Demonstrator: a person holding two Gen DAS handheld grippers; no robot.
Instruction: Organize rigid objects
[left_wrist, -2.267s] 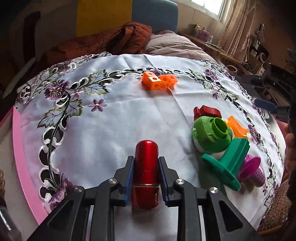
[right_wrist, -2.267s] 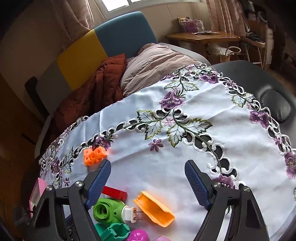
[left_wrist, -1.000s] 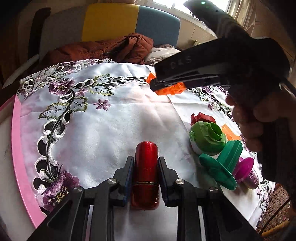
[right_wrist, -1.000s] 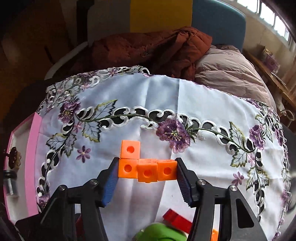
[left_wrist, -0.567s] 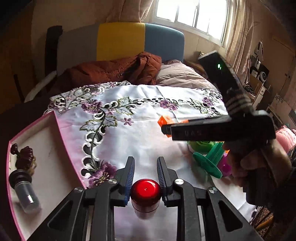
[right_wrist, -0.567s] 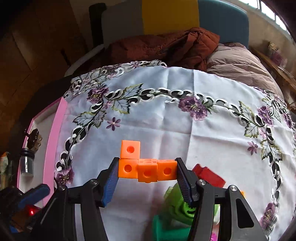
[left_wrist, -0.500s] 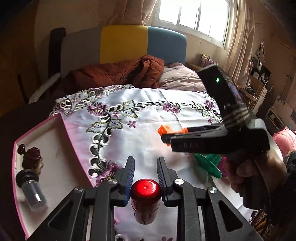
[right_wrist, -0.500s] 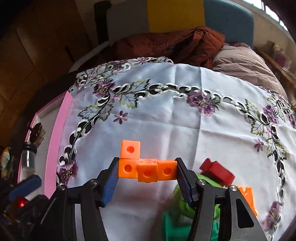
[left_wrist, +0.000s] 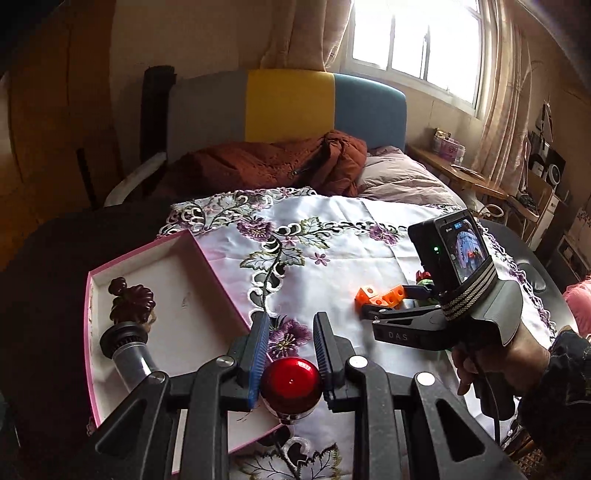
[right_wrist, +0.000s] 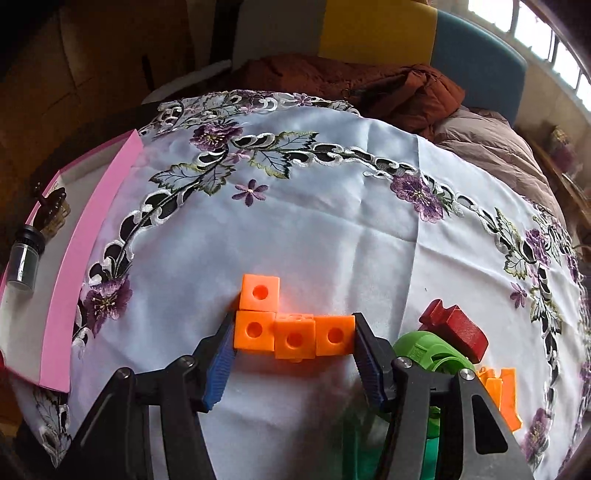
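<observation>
A red metallic cylinder (left_wrist: 291, 386) is seen clamped end-on between the blue-padded fingers (left_wrist: 258, 354) of the left gripper (left_wrist: 290, 347), its rounded cap turned toward the camera, and it is carried above the near corner of a pink-rimmed box (left_wrist: 218, 275) that lies at the left edge of a white tablecloth (left_wrist: 332, 236) embroidered with purple flowers. Inside the box a dark carved ornament (left_wrist: 129, 301) and a small vial with a black ribbed cap (left_wrist: 127, 349) are found, touching one another at the left wall. The right gripper (right_wrist: 293, 363) is closed on an L-shaped piece of orange cubes (right_wrist: 291, 325): three cubes, each with a round hole, are pressed in a row between the pads, and a fourth is attached above the left one. In the left wrist view the same gripper (left_wrist: 391, 299) is seen from the side, held by a hand (left_wrist: 513, 354) in a dark sleeve, and the letters "DAS" can be read on its black body (left_wrist: 397, 336); a small lit screen (left_wrist: 467, 253) is carried on top, whose content cannot be made out. Just right of the held cubes, a red block (right_wrist: 454, 328), a green round piece (right_wrist: 432, 354) and an orange piece (right_wrist: 504, 391) are grouped on the cloth, partly hidden behind the right finger. A rust-coloured jacket (left_wrist: 273, 166) is piled beyond the cloth's far edge.
</observation>
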